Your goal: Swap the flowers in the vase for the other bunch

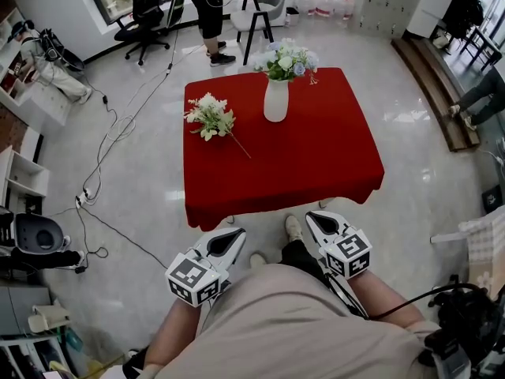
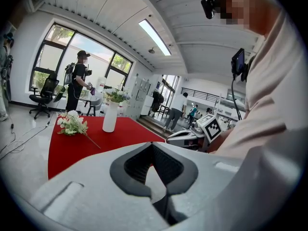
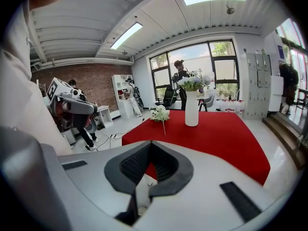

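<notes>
In the head view the left gripper and right gripper sit pressed together, short of the red table, with the vase far ahead and the loose bunch ahead-left; the left gripper view, then the right gripper view, show jaws closed on nothing, and I judge that pulling stems out unsteadied could topple the tall vase.

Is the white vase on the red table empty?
No: the tall white vase stands upright, a bunch of pale flowers in its mouth.
</notes>
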Available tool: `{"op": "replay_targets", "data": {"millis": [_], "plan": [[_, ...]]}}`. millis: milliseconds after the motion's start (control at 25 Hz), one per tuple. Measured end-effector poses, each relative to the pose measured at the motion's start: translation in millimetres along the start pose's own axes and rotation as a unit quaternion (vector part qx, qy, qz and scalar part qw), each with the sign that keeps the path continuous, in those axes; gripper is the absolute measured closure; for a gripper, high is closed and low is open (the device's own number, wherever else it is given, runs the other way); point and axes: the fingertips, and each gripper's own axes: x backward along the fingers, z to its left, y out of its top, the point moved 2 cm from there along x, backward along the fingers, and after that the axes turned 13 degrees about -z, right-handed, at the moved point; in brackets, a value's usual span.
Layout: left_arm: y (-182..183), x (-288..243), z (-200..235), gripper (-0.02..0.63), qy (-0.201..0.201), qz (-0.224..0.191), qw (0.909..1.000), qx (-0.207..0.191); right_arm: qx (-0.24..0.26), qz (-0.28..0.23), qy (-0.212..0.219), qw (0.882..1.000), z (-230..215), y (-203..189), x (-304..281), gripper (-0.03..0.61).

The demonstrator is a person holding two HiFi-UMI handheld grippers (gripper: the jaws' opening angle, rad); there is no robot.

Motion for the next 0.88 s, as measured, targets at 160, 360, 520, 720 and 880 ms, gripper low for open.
{"op": "replay_targets", "data": {"millis": [160,360,520,720,880], "plan": [[-1.4,3.6,1.6,0.607,0.002,-0.002,1.0000,0.001,0.008,0.003,0.006,1.000,4.7,1.8,-1.6,0.565],[-7.2,6.5,5.3,0.607,0.008,-0.004,0.9999,0.008,0.015,0.006,0.015,1.000,7.5,0.4,-8.6,0.565],[-9.1,10.4,5.3,0.607,0.012,-0.006,0.9998,0.012,0.016,0.013,0.024,0.999,12.1,0.7,-12.6,0.565],[-5.6,10.8,2.8,0.607,0.008,-0.006,0.9999,0.007,0.016,0.012,0.028,0.999,18.1,3.3,-11.0,0.565],[-6.7,12.1,2.7,0.607,0.006,-0.001,0.9999,0.008,0.016,0.014,0.028,0.999,20.8,3.4,-10.1,0.566]]}}
